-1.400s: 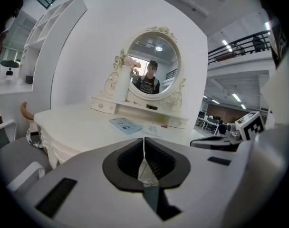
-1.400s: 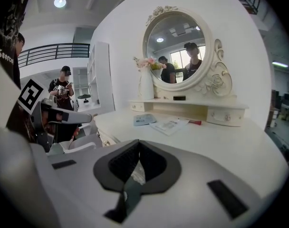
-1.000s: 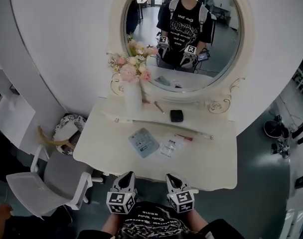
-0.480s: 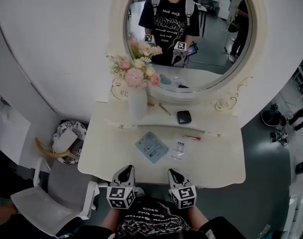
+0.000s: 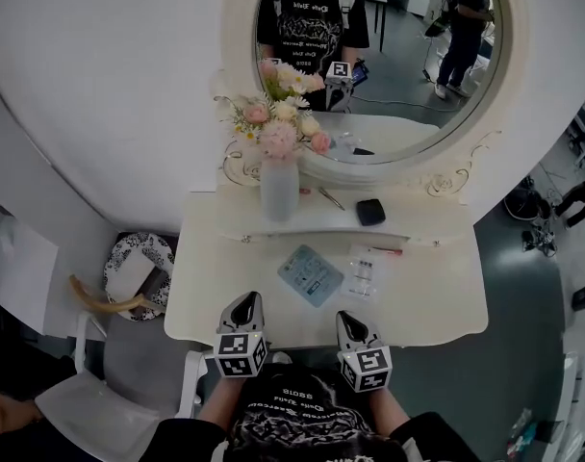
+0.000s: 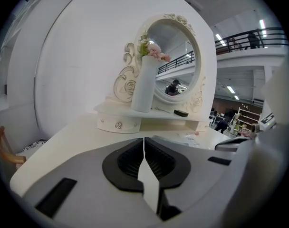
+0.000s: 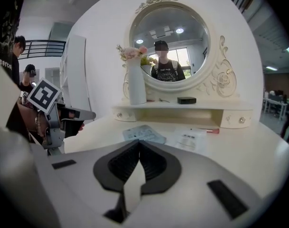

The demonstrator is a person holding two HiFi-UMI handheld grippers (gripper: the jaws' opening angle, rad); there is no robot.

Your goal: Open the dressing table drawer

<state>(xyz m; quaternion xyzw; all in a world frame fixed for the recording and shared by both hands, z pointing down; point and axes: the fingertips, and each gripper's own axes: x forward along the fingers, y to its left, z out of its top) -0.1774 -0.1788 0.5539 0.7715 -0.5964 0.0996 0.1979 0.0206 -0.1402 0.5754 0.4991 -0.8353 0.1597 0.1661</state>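
Head view: I hold my left gripper (image 5: 244,301) and right gripper (image 5: 349,318) over the table (image 5: 437,296) edge, well apart from the vase (image 5: 279,189). Left gripper view: jaws together, empty; drawer (image 6: 118,124) just below the vase. Right gripper view: jaws together, empty.

Person in a black printed T-shirt, with a pair of grey tongs on each side.
The black T-shirt (image 5: 291,420) has black sleeves and pale lettering across the chest. The left tongs (image 5: 243,303) and the right tongs (image 5: 349,319) are built alike. Each has a pale grey shell tapering to a point, black ribbed pads (image 7: 121,162) set in a dark rounded recess, and small dark rectangular slots in the shell. A white cube (image 5: 240,354) with black square markers sits at the rear.
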